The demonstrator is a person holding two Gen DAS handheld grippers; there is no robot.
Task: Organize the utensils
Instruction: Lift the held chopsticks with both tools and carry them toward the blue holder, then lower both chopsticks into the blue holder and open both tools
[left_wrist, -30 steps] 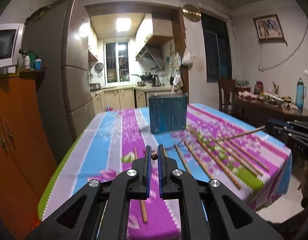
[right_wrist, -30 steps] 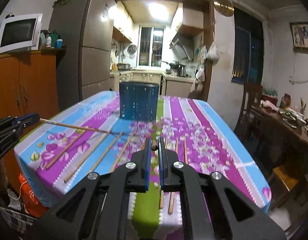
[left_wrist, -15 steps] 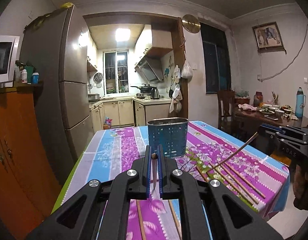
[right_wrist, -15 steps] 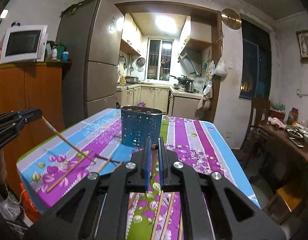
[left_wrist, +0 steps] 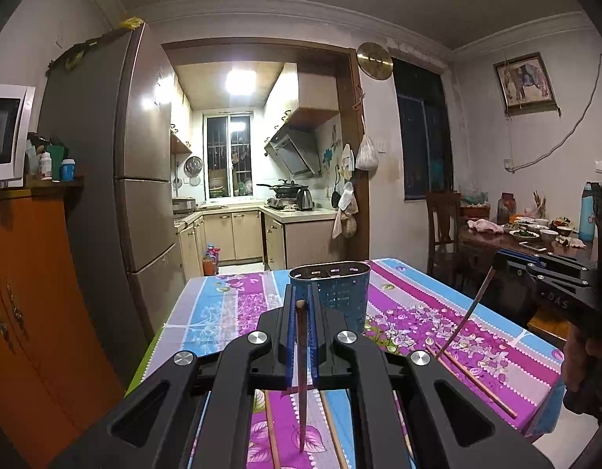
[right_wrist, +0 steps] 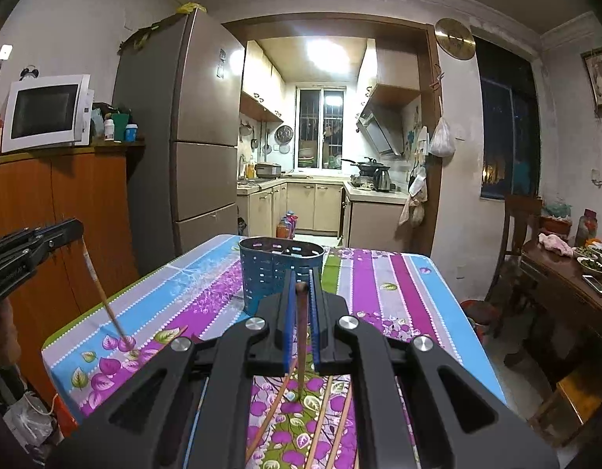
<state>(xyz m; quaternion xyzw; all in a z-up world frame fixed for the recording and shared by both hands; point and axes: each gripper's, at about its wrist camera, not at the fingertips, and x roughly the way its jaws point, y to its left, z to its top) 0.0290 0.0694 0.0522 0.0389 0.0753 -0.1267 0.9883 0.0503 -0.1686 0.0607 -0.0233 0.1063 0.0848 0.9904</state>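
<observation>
The blue holder (left_wrist: 337, 300) stands upright near the middle of the table's (right_wrist: 402, 293) floral cloth, its open mouth unobstructed from above — the one tall obstacle on the surface. Bare cloth lies open around it on the far side and toward the fridge (right_wrist: 199, 136). Nearer, loose chopsticks (left_wrist: 472, 375) lie flat across the cloth (low, easy to pass over). Each gripper carries a chopstick hanging down toward the cloth: the left gripper (left_wrist: 302, 305) and right gripper (right_wrist: 301, 287) stand well apart, with clear air between them. A chair (right_wrist: 523, 230) and cluttered side table (right_wrist: 574, 273) crowd the right side.
</observation>
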